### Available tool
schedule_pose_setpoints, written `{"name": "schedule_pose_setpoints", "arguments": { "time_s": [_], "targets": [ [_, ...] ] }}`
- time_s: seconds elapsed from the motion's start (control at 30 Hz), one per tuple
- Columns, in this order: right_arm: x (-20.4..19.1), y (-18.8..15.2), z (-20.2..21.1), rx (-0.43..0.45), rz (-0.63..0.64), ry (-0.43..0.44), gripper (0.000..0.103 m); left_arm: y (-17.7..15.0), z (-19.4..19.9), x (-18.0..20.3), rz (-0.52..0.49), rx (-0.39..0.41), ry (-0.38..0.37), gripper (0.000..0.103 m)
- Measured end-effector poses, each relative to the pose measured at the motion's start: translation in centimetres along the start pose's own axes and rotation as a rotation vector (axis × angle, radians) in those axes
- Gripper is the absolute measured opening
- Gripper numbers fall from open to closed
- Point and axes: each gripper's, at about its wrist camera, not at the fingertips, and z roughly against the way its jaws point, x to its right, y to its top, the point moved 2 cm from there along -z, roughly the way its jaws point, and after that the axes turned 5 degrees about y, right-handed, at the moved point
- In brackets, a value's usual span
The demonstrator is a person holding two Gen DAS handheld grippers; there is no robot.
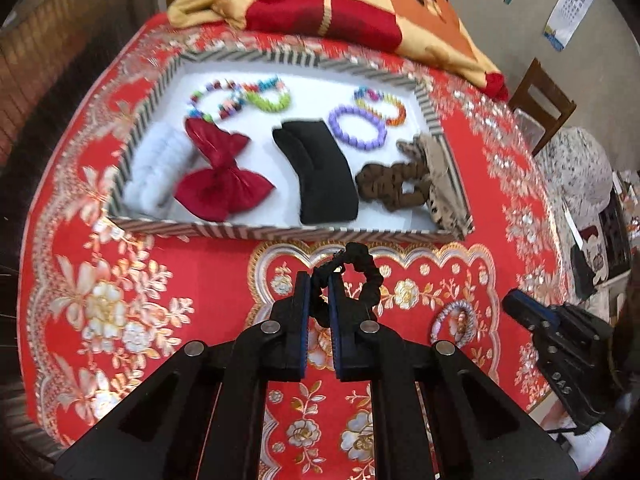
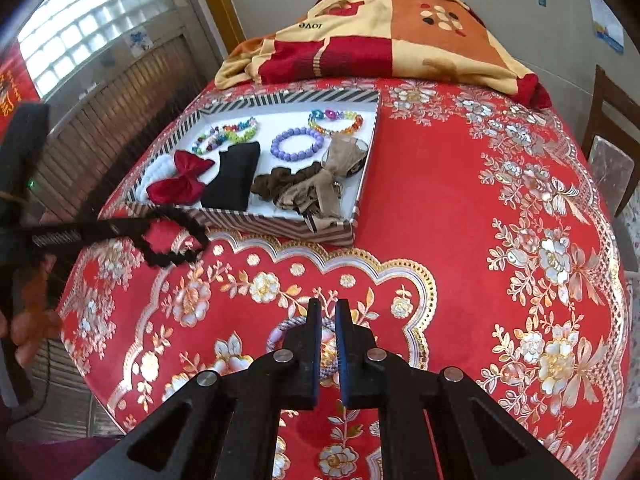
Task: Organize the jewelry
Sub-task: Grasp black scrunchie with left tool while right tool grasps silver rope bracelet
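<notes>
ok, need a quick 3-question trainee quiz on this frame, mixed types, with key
1. True or false: the left gripper is shut on the black scrunchie.
2. Which lies in the striped tray? A) a red bow B) a pair of scissors C) a spoon
3. Fill in: the pale braided hair tie that the right gripper is shut on sits ___ the tray, on the red tablecloth.

Key: 1 true; 2 A; 3 outside

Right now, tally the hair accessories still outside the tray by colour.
Black scrunchie: 1
Lilac hair tie: 1
Total: 2
</notes>
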Motion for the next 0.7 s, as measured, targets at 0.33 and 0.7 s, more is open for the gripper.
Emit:
{"name": "schedule_pose_setpoints", "arguments": {
  "time_s": [0.33,0.7],
  "targets": [
    [0.2,-1.8,-4.3,-0.121,0.055,-0.009,0.016,-0.5,1.5,-1.4,0.043,0.009,-0.003,0.008],
    [0.6,0.1,0.1,-0.018,0.031,0.044,0.007,0.7,3.6,-2.8,0.076,0.049,0.01,0.008]
  ]
}}
